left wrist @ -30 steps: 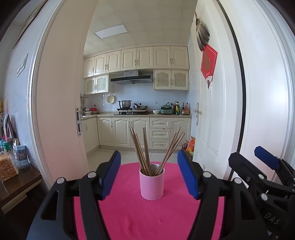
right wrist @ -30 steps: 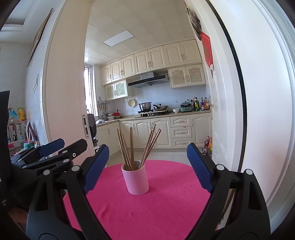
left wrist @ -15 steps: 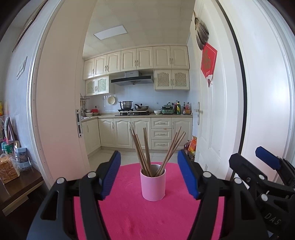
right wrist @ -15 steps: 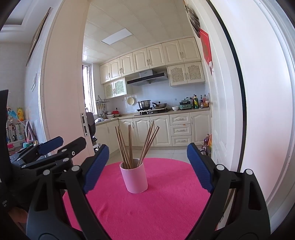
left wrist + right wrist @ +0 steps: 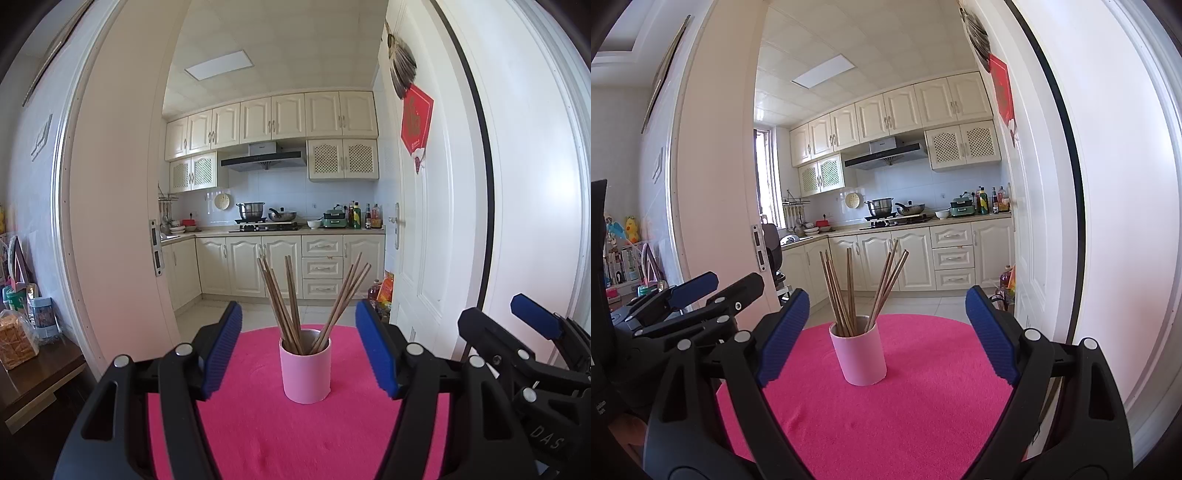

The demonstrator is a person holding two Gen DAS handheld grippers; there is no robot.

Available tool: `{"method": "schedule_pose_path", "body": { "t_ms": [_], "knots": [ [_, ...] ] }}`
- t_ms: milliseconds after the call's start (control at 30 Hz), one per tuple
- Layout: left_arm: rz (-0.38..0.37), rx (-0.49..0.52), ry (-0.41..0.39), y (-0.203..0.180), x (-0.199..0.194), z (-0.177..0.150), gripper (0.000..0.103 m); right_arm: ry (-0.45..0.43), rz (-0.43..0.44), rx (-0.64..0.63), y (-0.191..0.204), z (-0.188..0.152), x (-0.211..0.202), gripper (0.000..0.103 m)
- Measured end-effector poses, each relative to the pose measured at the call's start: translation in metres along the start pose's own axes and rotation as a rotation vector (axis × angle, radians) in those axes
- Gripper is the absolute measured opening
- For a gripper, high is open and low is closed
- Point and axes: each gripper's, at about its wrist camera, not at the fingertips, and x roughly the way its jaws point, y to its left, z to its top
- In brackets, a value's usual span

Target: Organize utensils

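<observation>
A round worktop (image 5: 258, 435) under a bright pink cloth fills the lower half of both wrist views, with a cream-fronted kitchen visible through the doorway behind it. Nothing else lies on the cloth as far as either view shows: no loose utensils are scattered about, which suggests the gathering part of the job is already done, or nearly so, and that little is left beyond perhaps squaring up the bundle. The left tool (image 5: 299, 350) hangs low over the near edge of the worktop with its blue pads spread wide and nothing between them; the right tool (image 5: 886, 339) sits just beside it, likewise wide open and empty. Each shows at the edge of the other's camera. Both are aimed at, but well apart from, a pink cup (image 5: 305, 371) that stands upright near the middle of the cloth. Inside it stands a bunch of brown wooden chopsticks (image 5: 291, 302), splayed in two loose groups, some leaning left and some right against the rim, with their tips fanned out above. Whether they are paired or sorted by length cannot be told.
</observation>
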Motion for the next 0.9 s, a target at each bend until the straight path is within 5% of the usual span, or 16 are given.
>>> {"method": "schedule_pose_path", "body": {
  "t_ms": [900],
  "knots": [
    [0.000,0.009,0.014,-0.0023,0.0048,-0.0015,0.064,0.012,-0.004,0.012,-0.0018,-0.0035,0.0053,0.085]
  ]
}}
